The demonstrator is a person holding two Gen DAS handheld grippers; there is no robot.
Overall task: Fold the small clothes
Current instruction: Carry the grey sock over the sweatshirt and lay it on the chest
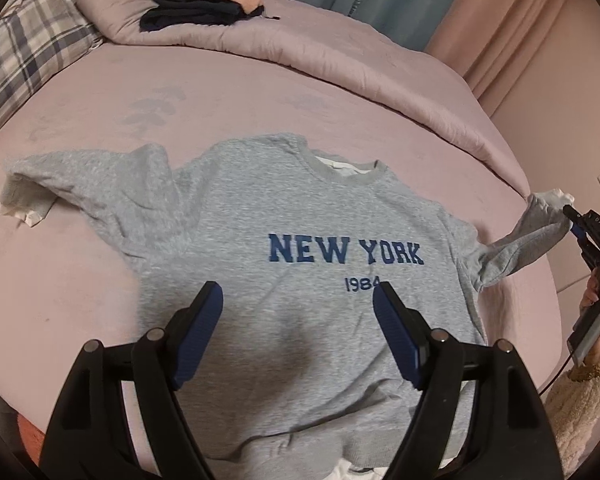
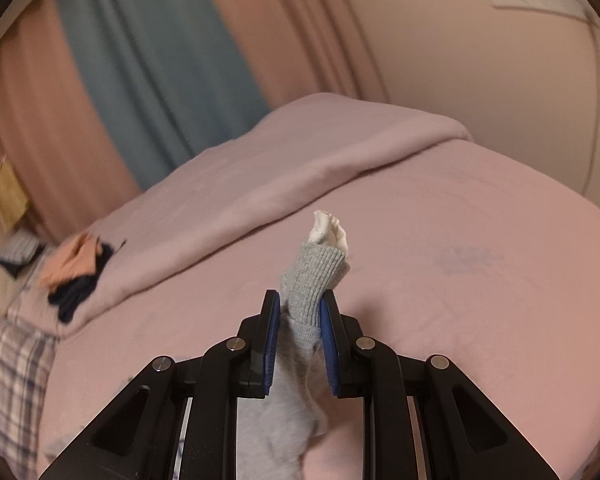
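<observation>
A grey sweatshirt with blue "NEW YORK 1984" print lies front up on the pink bed. Its left sleeve lies crumpled out to the left, white lining showing at the cuff. My left gripper is open and empty, hovering over the lower chest. My right gripper is shut on the right sleeve near its ribbed cuff, white lining poking out, and holds it lifted off the bed. In the left wrist view that gripper is at the far right, stretching the sleeve outward.
A folded-back lilac duvet runs across the far side of the bed. Folded peach and navy clothes are stacked on it. A plaid pillow lies at the far left. Curtains and a wall close the right side.
</observation>
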